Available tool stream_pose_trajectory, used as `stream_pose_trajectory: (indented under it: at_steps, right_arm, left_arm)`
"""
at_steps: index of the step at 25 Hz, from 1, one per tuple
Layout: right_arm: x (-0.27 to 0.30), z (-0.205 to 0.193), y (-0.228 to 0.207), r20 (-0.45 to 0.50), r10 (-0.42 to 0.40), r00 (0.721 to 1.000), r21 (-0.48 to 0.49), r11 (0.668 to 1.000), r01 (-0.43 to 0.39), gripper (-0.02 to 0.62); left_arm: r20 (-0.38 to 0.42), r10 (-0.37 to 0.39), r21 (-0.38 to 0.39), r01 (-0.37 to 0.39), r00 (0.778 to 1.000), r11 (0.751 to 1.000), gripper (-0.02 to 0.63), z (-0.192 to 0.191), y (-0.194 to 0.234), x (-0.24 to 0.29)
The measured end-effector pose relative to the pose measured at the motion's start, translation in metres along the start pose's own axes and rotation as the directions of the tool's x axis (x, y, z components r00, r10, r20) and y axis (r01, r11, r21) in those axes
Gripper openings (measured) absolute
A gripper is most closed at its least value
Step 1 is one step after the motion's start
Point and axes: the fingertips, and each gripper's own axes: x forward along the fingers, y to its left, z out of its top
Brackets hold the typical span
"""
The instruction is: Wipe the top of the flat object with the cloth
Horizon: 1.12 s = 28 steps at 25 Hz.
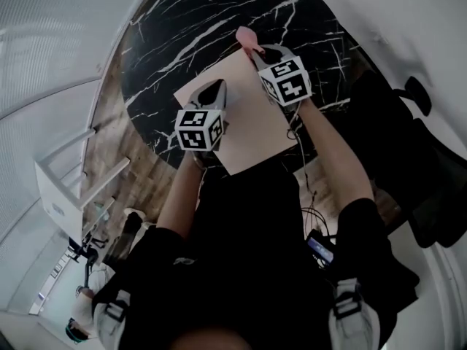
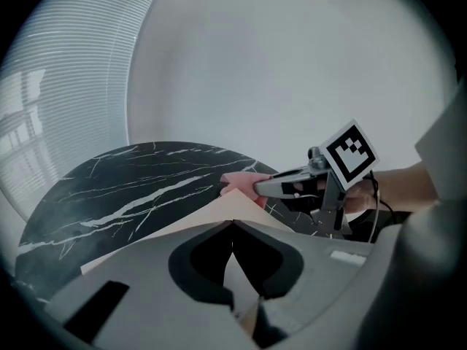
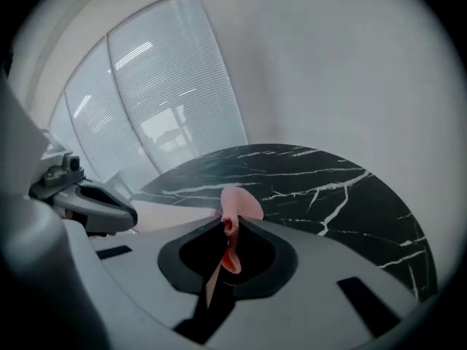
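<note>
Pink crumpled cloth (image 3: 237, 203) is clenched in the fingers of the right gripper (image 3: 230, 221) at the far corner of the flat beige rectangular board (image 1: 255, 115), which lies on the round black marble table (image 1: 182, 20); held so, it can drag across the top. The left gripper (image 2: 232, 223) has its fingers closed at the board's left corner, seemingly pinching the edge to steady it, though that view is cramped.
</note>
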Motion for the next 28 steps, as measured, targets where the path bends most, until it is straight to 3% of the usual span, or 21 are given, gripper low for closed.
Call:
stream_pose_trajectory:
  at_steps: [7,16,28]
  right_arm:
    - [-0.014,-0.022,0.013,-0.020,0.074,0.997,0.007,0.997,-0.074,0.017]
    - [-0.018,-0.039,0.021,-0.044,0.098,0.994,0.043,0.994,-0.096,0.017]
    - [-0.055,-0.072,0.032,-0.039,0.079,0.996,0.087,0.993,-0.075,0.017]
  left_arm:
    - [-0.018,-0.003,0.029,0.004,1.000,1.000,0.000,-0.003,-0.013,0.000]
    - [-0.036,-0.009,0.055,0.011,0.999,0.998,0.000,-0.010,-0.025,-0.011]
    - [-0.079,-0.088,0.126,0.097,0.993,0.987,0.000,-0.029,-0.053,-0.015]
